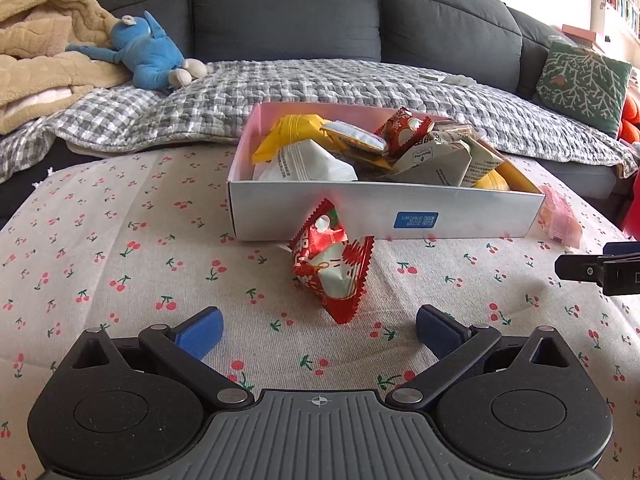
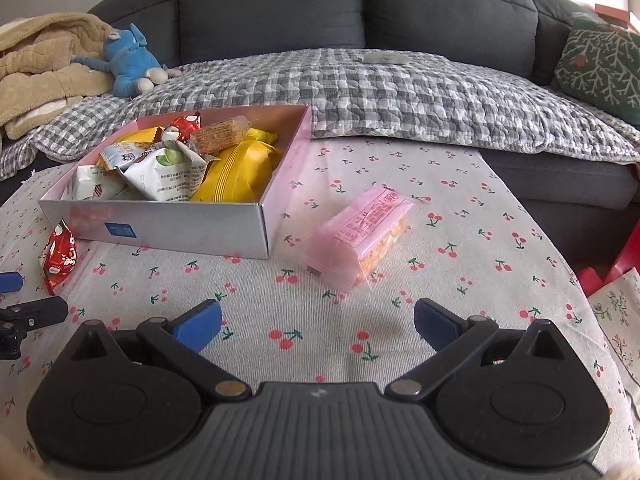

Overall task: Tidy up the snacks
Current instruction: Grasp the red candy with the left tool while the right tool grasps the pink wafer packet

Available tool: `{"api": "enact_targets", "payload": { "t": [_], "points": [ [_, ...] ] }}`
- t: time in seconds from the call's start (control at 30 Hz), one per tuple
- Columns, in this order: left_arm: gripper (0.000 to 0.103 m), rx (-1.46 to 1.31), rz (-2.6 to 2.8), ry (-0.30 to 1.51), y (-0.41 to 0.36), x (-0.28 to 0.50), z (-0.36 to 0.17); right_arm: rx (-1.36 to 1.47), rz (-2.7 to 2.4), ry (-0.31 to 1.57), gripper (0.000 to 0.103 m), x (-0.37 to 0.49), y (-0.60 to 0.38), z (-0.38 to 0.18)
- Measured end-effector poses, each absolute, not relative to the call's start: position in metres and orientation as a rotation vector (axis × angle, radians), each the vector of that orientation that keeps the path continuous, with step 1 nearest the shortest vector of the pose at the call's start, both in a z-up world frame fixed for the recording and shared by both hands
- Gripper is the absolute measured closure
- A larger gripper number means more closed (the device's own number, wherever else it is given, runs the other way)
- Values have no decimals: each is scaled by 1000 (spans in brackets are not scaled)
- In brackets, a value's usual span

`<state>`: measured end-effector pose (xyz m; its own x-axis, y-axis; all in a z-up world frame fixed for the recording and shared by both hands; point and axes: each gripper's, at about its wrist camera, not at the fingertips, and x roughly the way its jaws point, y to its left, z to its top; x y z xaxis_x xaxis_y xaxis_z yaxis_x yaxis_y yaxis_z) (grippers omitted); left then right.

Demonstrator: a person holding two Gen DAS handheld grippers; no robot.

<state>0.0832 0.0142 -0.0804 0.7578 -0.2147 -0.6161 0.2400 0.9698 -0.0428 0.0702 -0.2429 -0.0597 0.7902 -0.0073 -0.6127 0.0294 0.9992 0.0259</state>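
**Two snacks wait outside the box**

The left gripper (image 1: 319, 330) is wide open and holds nothing. It hangs low over the worktop (image 1: 120, 240), and its two blue fingers point at the red snack bag (image 1: 330, 264) just ahead. I think it is lined up this way so it can close on the bag.

The right gripper (image 2: 318, 322) is wide open and empty too. It points toward the pink snack pack (image 2: 362, 242), which lies flat, a little to the right of the box (image 2: 168, 228).

The red bag is shiny and crinkly, with white and red pictures on it. It stands tipped on one pointed corner, close to the front wall of the box. The pink pack is see-through, and orange pieces show inside.

The box is open on top and already crowded with yellow, white and red packs. These two snacks look like the only ones left out.
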Motion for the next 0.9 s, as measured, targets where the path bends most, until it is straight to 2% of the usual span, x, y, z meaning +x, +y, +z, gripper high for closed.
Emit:
{"api": "enact_targets", "payload": {
  "t": [0.27,0.37,0.47,0.53,0.57,0.63,0.73,0.9],
  "points": [
    [6,39,-291,633,10,93,-74,120,-68,626,6,89,-254,-57],
    [12,37,-321,621,8,96,-72,134,-70,628,13,95,-255,-59],
    [23,37,-340,623,6,99,-73,126,-46,641,14,98,-254,-63],
    [37,37,-345,630,6,100,-75,107,-33,644,22,97,-252,-64],
    [41,37,-346,635,6,101,-76,91,-28,642,25,96,-250,-64],
    [57,31,-346,641,7,102,-77,71,-18,647,38,95,-248,-62],
    [66,16,-346,647,9,102,-75,71,-23,649,51,94,-252,-60],
    [71,16,-359,660,9,100,-74,93,-22,657,66,88,-261,-58]
  ]
}}
